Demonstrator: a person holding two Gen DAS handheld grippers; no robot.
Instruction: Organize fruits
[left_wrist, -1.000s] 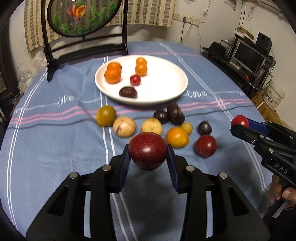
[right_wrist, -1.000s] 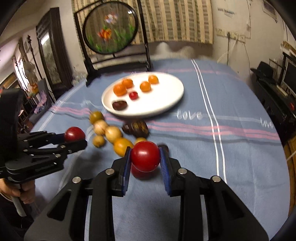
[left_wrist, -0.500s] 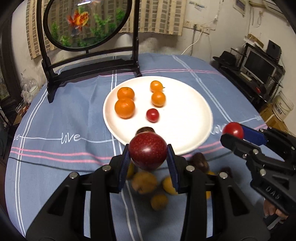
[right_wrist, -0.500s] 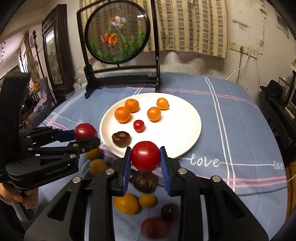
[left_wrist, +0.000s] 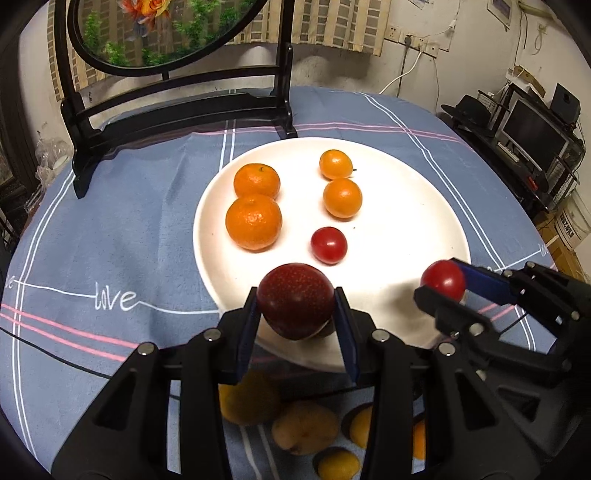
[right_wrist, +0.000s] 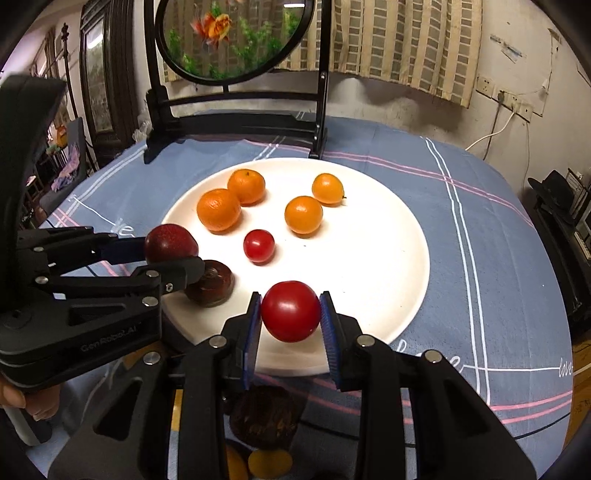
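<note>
Fruit is clamped in both of my grippers: the left gripper (left_wrist: 296, 317) pinches a dark red plum (left_wrist: 295, 300) over the near rim of the white plate (left_wrist: 413, 229), and the right gripper (right_wrist: 290, 328) squeezes a red tomato (right_wrist: 291, 311) over the same near edge. On the plate I see four oranges, the largest at (left_wrist: 253, 222), a cherry tomato (left_wrist: 328, 245) and a dark fruit (right_wrist: 211, 283) below the plum. More fruit lies on the blue tablecloth (left_wrist: 110, 229) under my grippers.

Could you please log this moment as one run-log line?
left gripper: shut on dark red fruit | right gripper: shut on red tomato | both over near rim of white plate | neither released
</note>
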